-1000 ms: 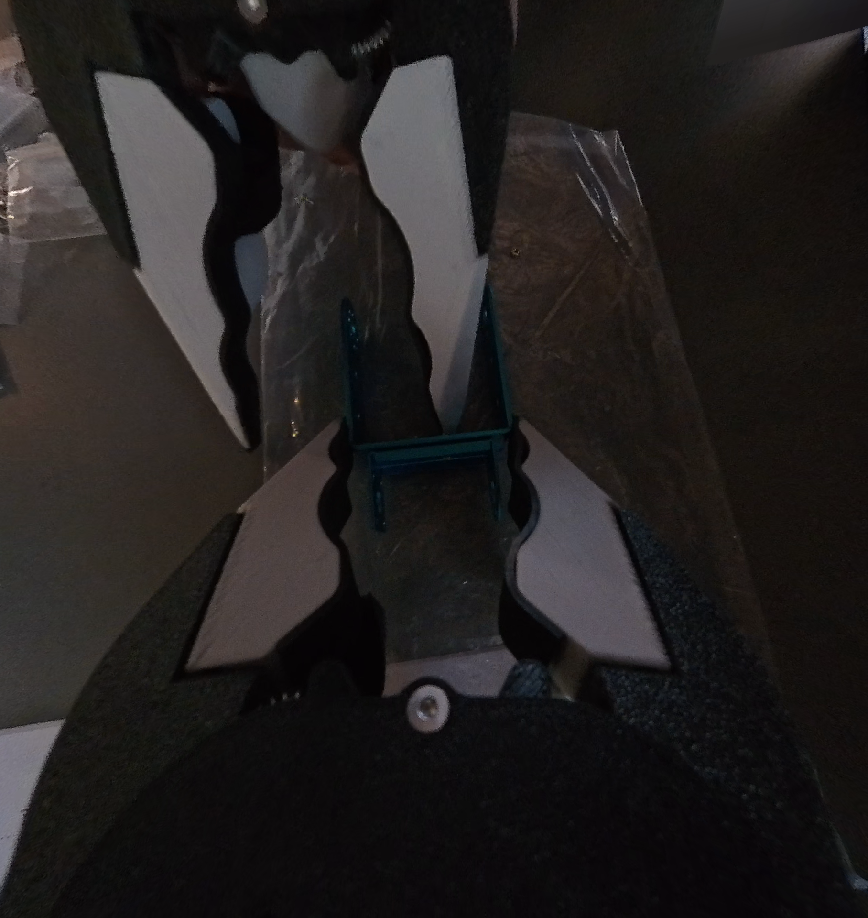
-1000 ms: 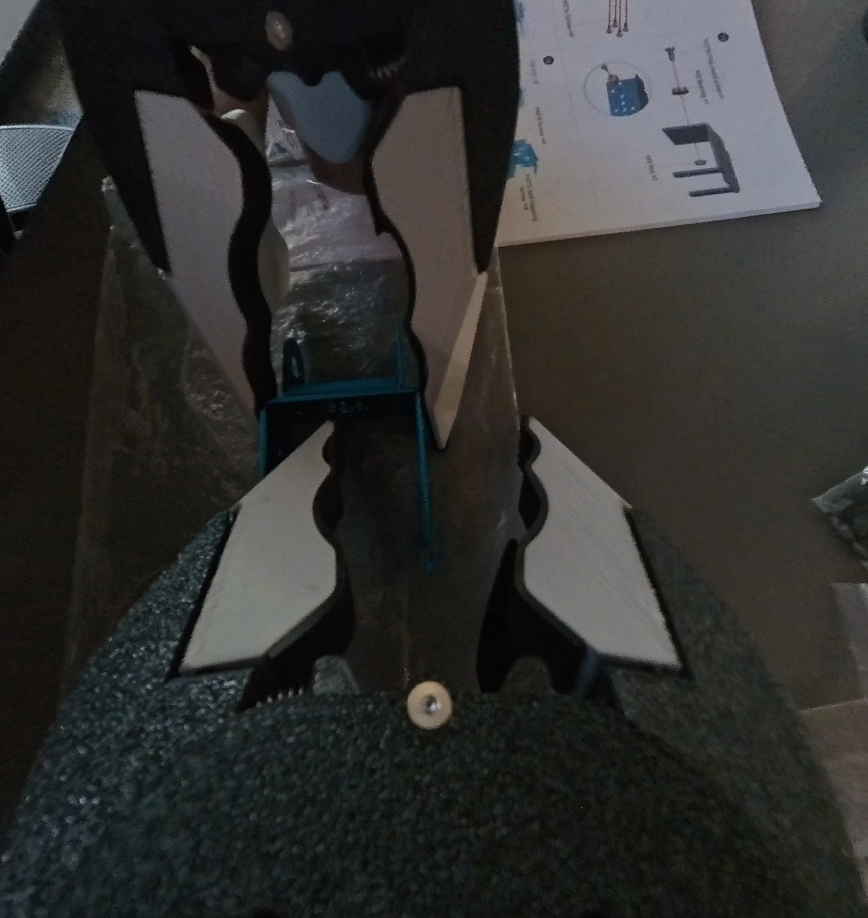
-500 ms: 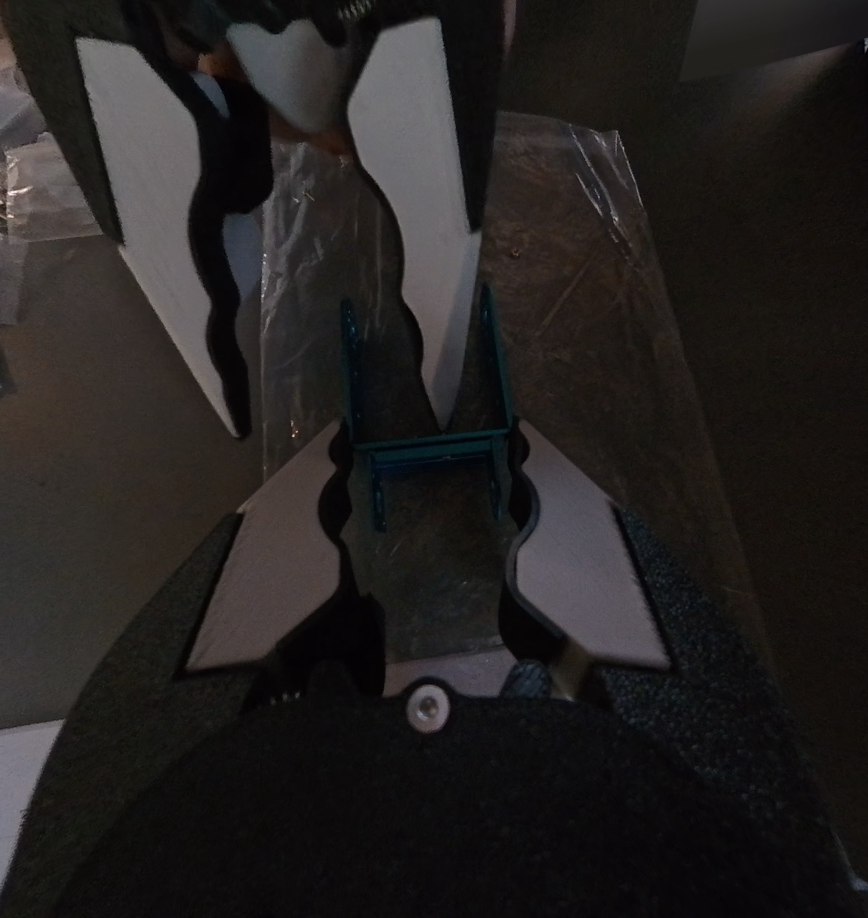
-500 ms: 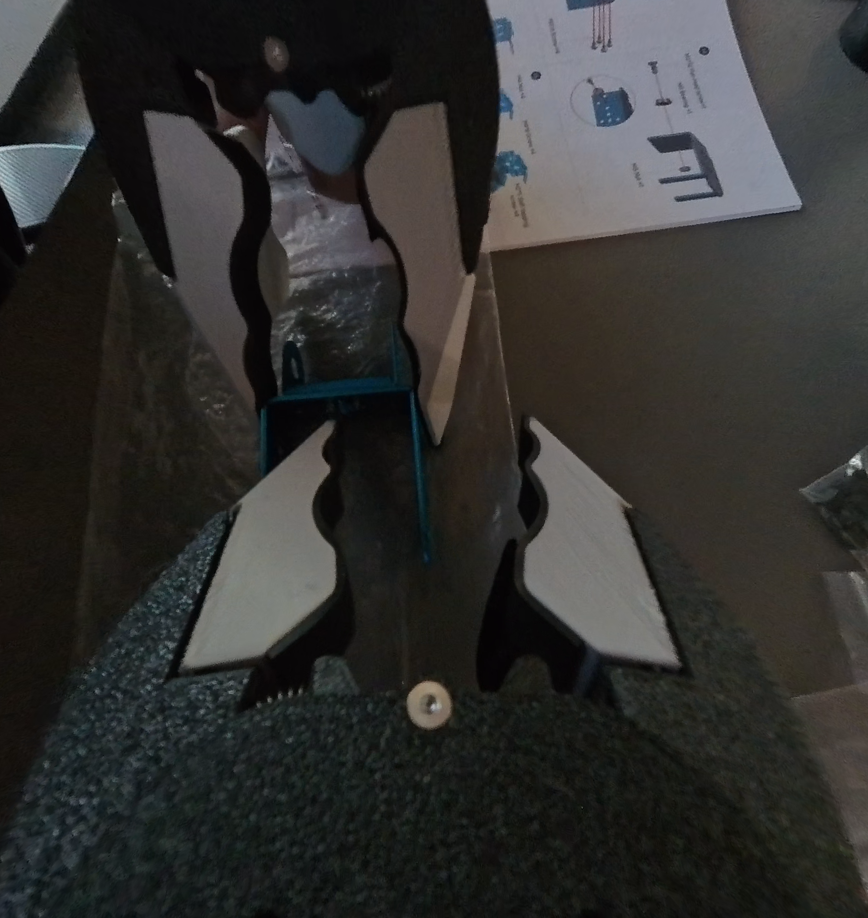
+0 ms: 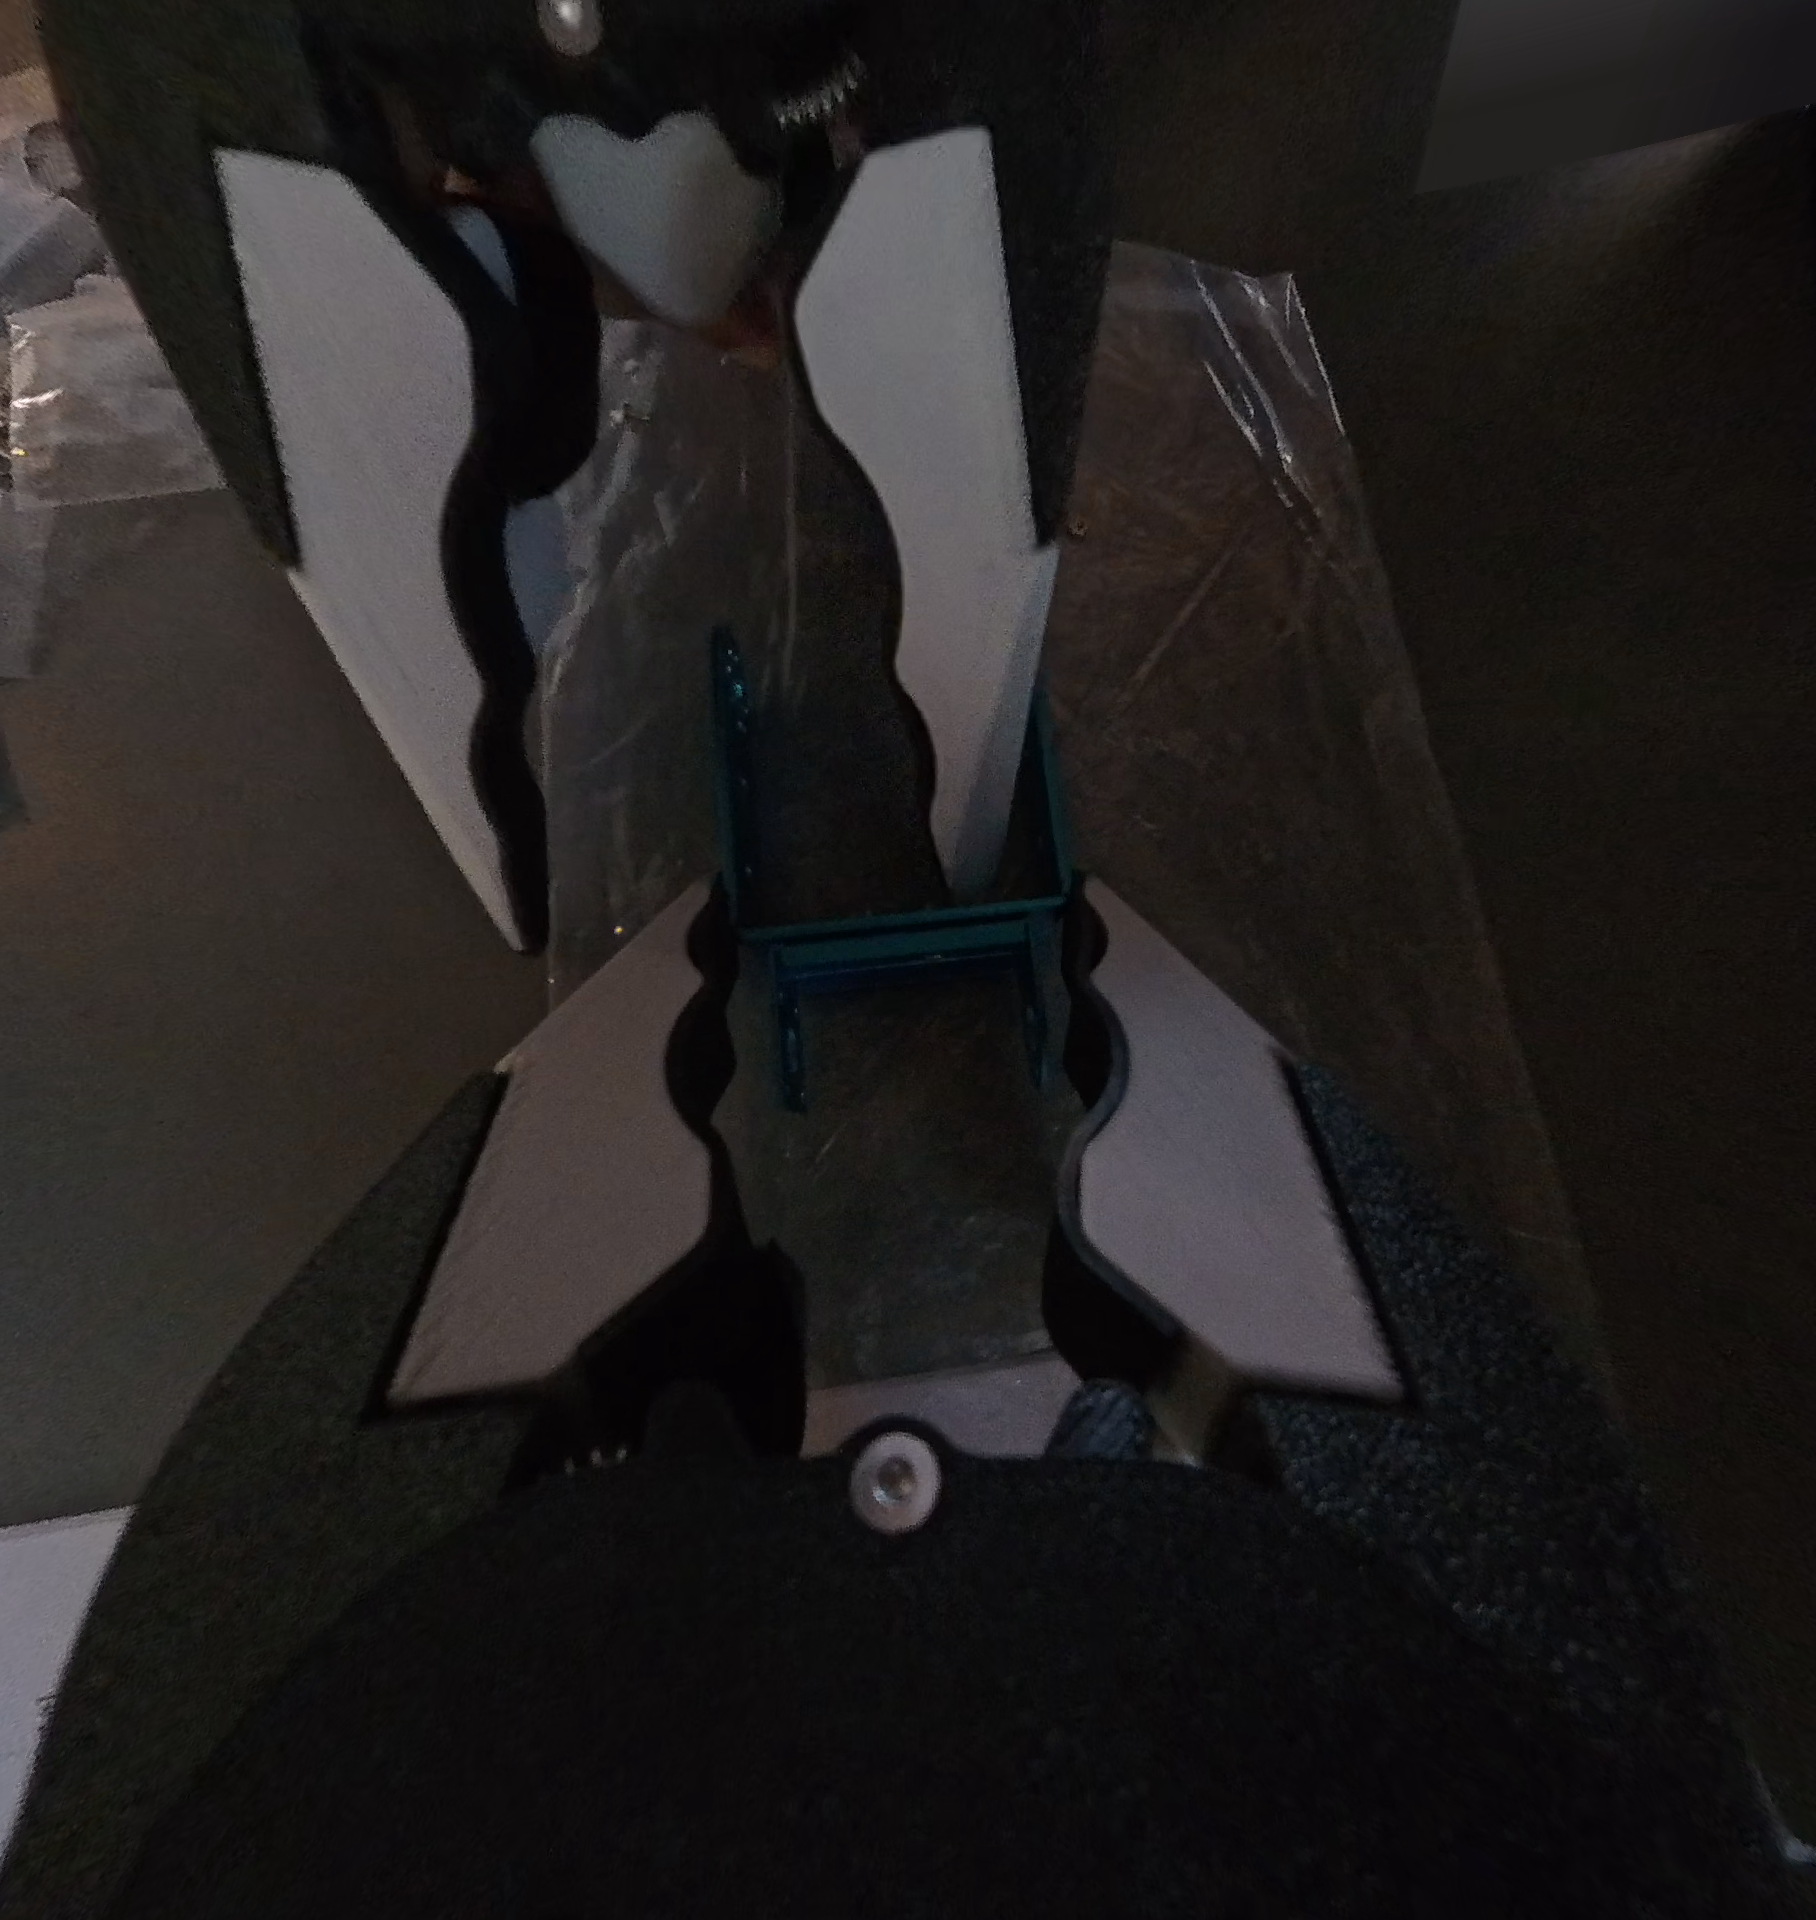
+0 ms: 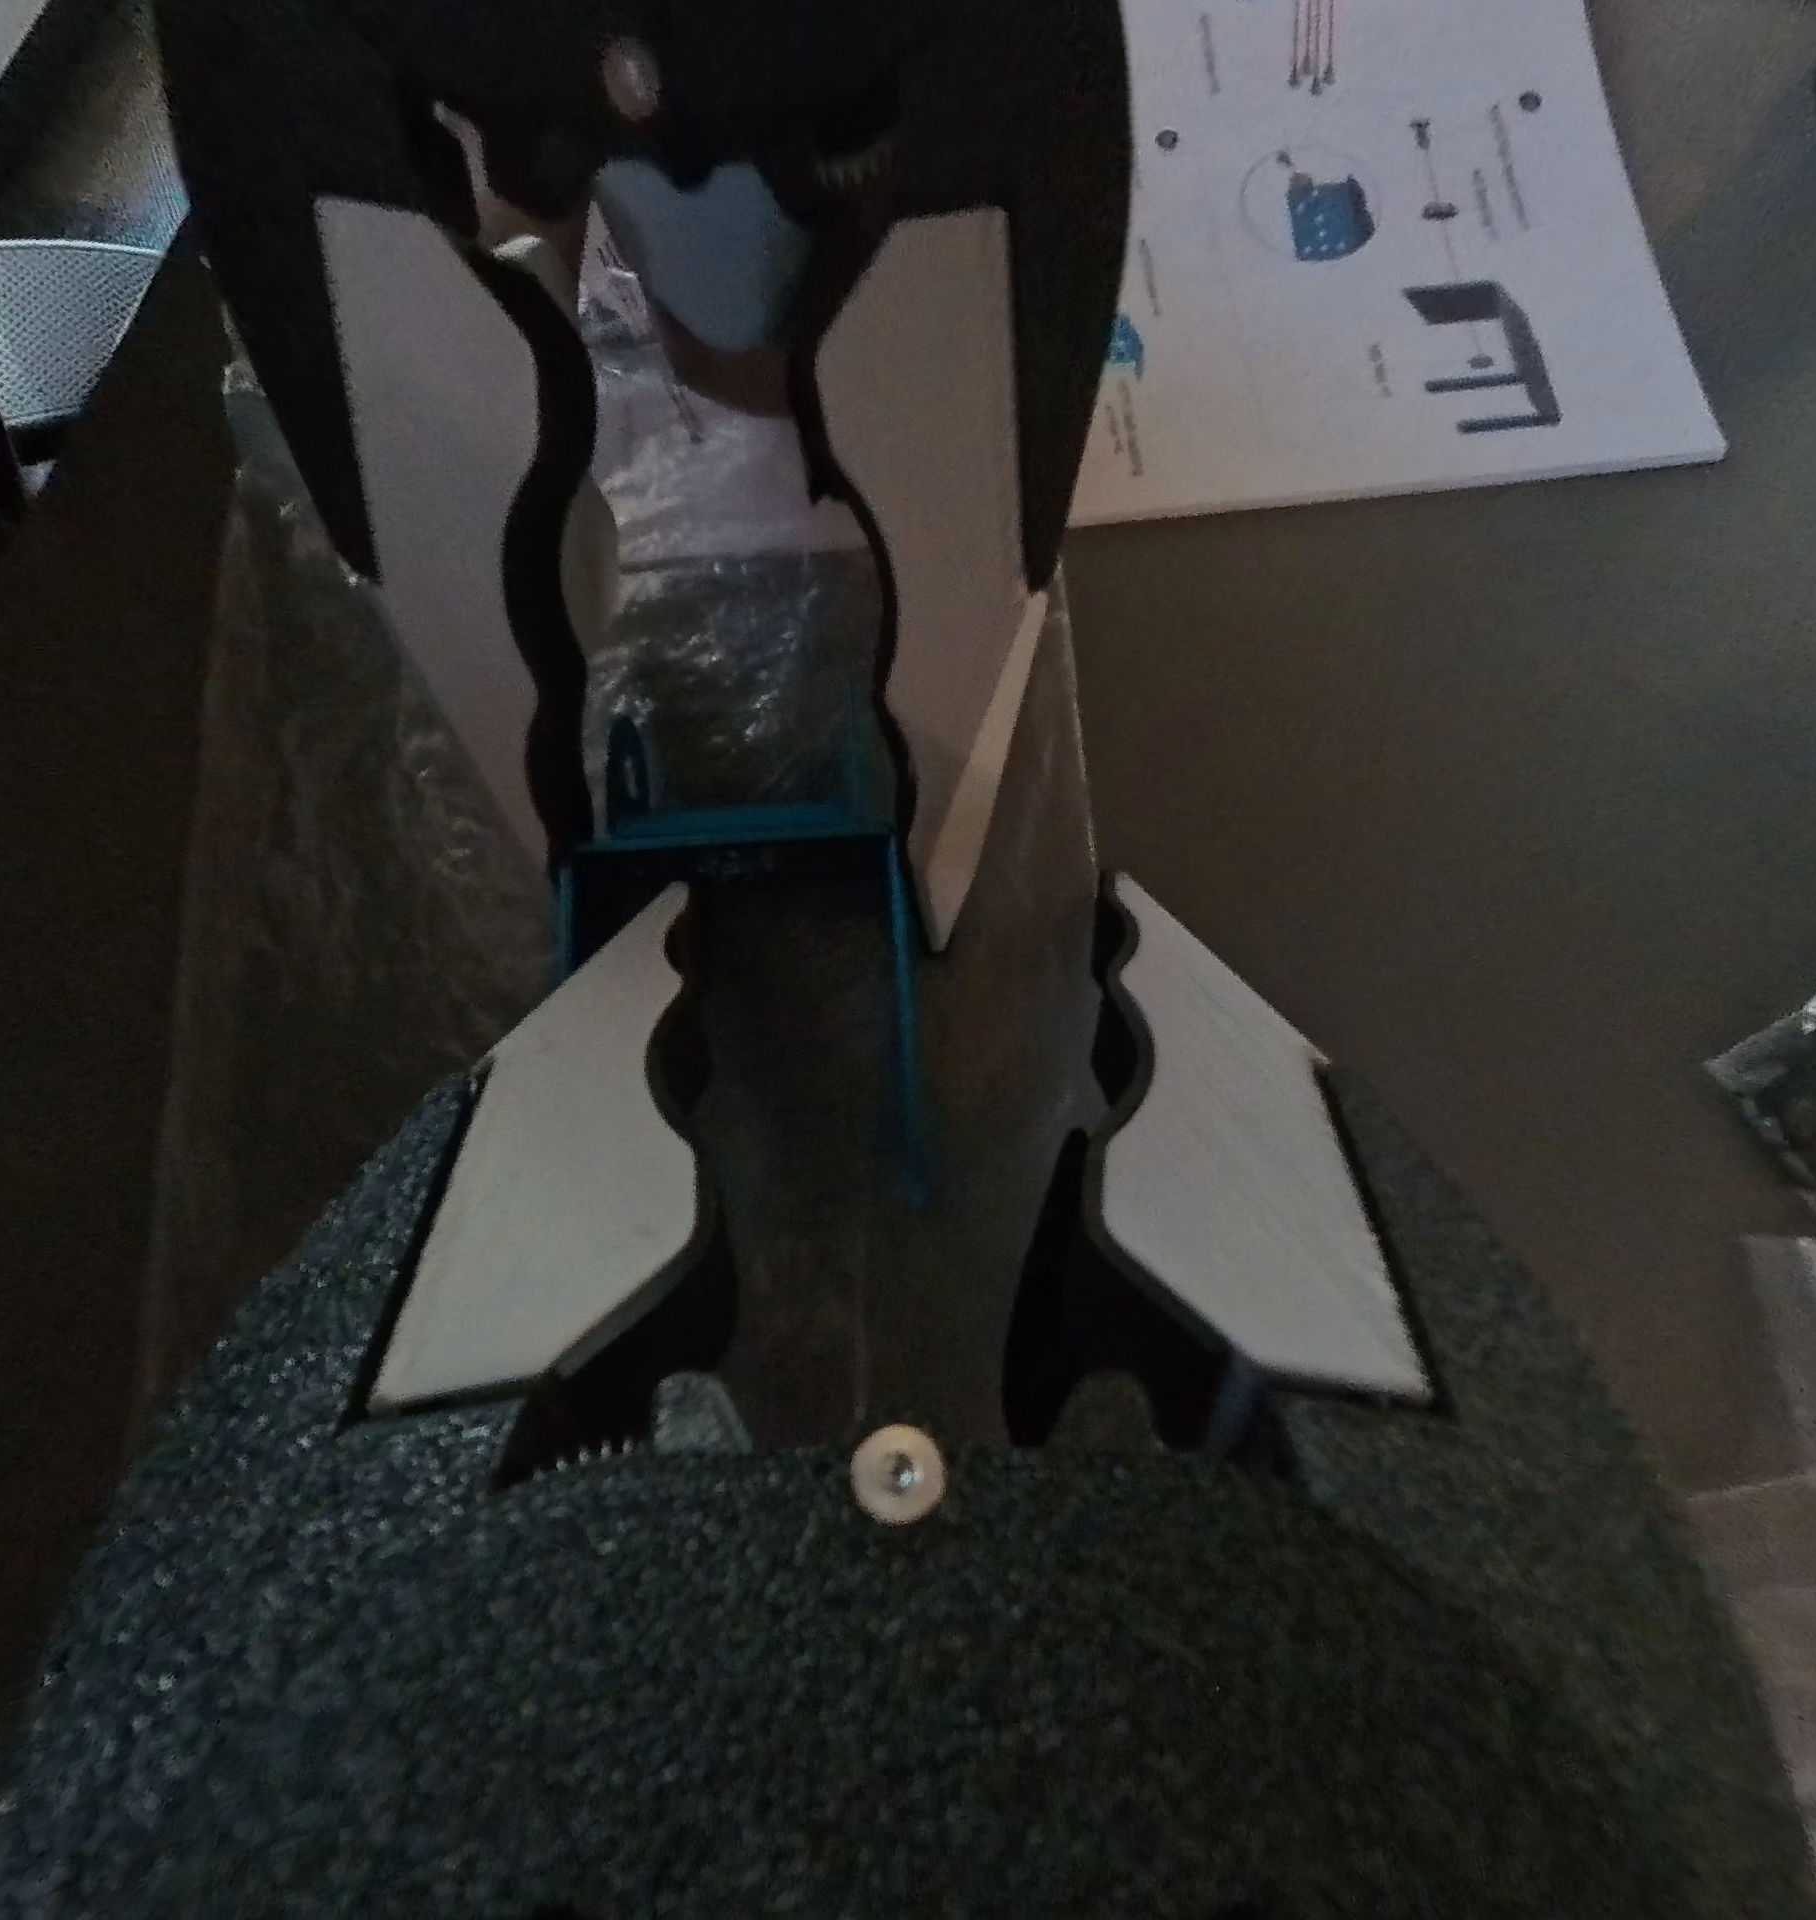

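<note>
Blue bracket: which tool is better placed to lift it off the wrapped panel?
Left, probably. The left tool has a fingertip against each outer side of the blue bracket. The right tool stands open, straddling only one wall of the bracket, with one finger well clear of it.

2 grippers [image 5: 893, 914] [image 6: 893, 894], 1 teal bracket [image 5: 888, 930], 1 plastic sheet [image 5: 1247, 644], 1 printed sheet [image 6: 1403, 260], 1 dark bag [image 6: 1797, 1081].

Crowded at the centre: left gripper [image 5: 899, 925] closed on a teal metal bracket [image 5: 888, 920], right gripper [image 6: 893, 894] spread wide and meeting it head-on, tips overlapping. Walled in by a dark box side [image 6: 83, 831] on one flank. Open tabletop [image 6: 1455, 779] opposite, bounded by an instruction sheet [image 6: 1403, 260] and plastic bags [image 5: 10, 343].
</note>
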Demonstrator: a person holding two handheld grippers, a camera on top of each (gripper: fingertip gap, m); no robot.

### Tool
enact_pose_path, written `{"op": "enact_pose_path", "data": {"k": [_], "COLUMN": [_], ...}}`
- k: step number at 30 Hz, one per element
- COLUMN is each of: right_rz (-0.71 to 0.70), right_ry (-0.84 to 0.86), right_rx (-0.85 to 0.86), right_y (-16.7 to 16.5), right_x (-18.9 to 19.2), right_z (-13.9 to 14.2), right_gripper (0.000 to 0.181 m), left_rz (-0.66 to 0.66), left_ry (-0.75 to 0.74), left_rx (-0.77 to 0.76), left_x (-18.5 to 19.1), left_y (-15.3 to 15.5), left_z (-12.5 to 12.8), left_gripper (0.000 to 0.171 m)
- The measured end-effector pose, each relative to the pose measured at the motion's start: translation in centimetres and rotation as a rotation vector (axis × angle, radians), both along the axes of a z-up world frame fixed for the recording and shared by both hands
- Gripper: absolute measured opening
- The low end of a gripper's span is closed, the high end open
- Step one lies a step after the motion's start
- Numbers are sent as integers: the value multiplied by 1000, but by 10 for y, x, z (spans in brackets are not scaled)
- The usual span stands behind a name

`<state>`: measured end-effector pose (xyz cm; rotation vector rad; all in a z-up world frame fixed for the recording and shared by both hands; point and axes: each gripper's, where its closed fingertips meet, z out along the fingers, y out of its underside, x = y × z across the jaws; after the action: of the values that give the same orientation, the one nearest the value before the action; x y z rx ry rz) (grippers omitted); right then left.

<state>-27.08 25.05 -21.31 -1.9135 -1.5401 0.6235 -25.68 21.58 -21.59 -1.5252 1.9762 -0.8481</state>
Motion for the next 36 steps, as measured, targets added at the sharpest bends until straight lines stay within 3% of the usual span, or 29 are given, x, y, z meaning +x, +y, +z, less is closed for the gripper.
{"op": "enact_pose_path", "data": {"k": [14,16,24,25,28,30,36], "right_rz": [-34,-23,-28,-58,-8,16,-15], "right_ry": [56,53,39,47,61,-1,25], "right_rx": [-63,-38,-31,-24,-19,1,-20], "right_y": [6,5,6,12,4,-2,4], "right_x": [4,6,3,7,7,4,1], "right_z": [6,7,5,6,11,-1,2], "right_gripper": [78,68,77,60,72,79,77], "left_rz": [3,3,4,3,3,3,4], "left_ry": [0,0,0,0,0,1,1], "left_rx": [0,1,0,0,0,-1,-1], "left_x": [0,0,0,0,0,1,1], "left_y": [1,0,0,0,0,0,0], "left_z": [0,0,0,0,0,0,0], "left_gripper": [64,64,64,64,63,63,64]}}
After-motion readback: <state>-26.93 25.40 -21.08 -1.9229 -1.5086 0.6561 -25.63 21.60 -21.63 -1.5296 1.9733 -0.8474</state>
